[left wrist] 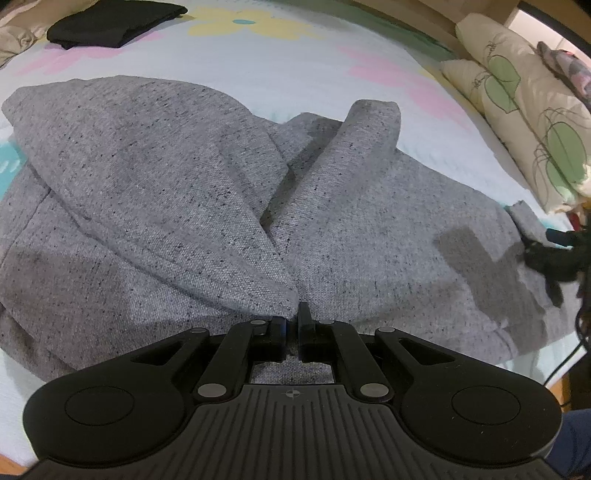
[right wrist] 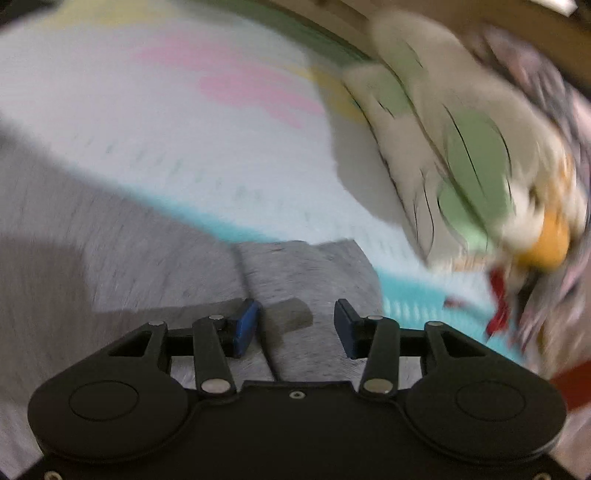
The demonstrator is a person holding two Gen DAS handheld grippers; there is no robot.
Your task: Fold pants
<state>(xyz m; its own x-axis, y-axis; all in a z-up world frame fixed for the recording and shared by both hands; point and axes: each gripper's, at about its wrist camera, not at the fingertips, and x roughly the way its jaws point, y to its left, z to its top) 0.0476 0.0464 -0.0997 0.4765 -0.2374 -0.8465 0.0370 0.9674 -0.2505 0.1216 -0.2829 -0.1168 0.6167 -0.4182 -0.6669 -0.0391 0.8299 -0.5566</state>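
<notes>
Grey speckled pants (left wrist: 177, 192) lie rumpled on the bed, one leg folded over toward the middle. My left gripper (left wrist: 292, 323) is shut on a pinched fold of the pants near the lower middle of the left wrist view. At that view's right edge my right gripper (left wrist: 543, 258) shows as a dark shape by the garment's right corner. The right wrist view is blurred. In it my right gripper (right wrist: 295, 325) stands open, its blue pads (right wrist: 245, 326) apart over a grey corner of the pants (right wrist: 295, 266), with no cloth pressed between them.
A bed sheet (left wrist: 277, 66) with pastel flowers covers the bed. A folded black garment (left wrist: 110, 22) lies at the far left. Leaf-print pillows (left wrist: 524, 110) (right wrist: 461, 155) line the right side along a wooden frame. Colourful clutter (right wrist: 546, 243) sits beside them.
</notes>
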